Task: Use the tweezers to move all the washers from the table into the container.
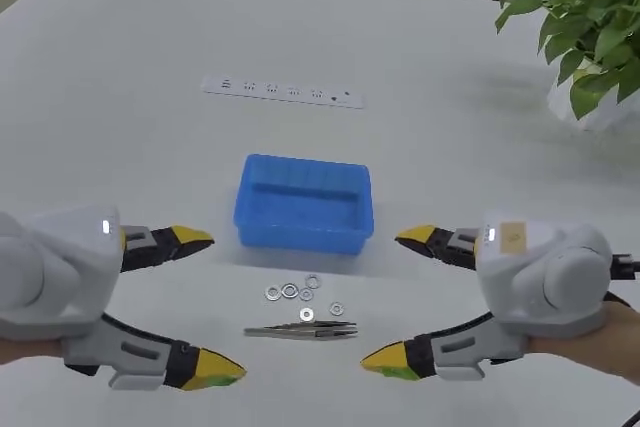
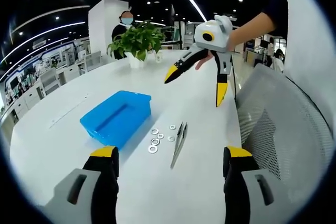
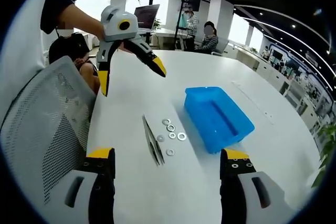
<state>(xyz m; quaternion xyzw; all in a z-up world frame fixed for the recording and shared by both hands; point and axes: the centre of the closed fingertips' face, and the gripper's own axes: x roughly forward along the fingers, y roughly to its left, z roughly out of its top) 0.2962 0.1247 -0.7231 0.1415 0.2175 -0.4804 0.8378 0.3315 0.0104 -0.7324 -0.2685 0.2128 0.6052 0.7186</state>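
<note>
The tweezers (image 1: pixel 300 329) lie flat on the white table (image 1: pixel 120 157), and nothing touches them. A small group of washers (image 1: pixel 300 297) lies just beside them at 12 o'clock; one washer is so near the tweezers that I cannot tell if it touches. The blue container (image 1: pixel 305 229) stands near the washers, again at 12 o'clock, open side up. As far as I can see it has no washer in it, so I judge the task to be at its very start. The left gripper (image 1: pixel 220 304) hangs at 9 o'clock of the tweezers and the right gripper (image 1: pixel 384 299) at 3 o'clock, each with its jaws wide apart and nothing between them. This looks to me like a ready pose: the two face each other with the work in the middle, so either one can come down on the tweezers. The way from washers to container is short and free, and only the near wall of the container must be lifted over. The power strip (image 1: pixel 283 91) at 12 o'clock of the container and the plant (image 1: pixel 590 17) at 2 o'clock are well apart. The tweezers are thin and flat, so I think picking them up is the hard part.
</note>
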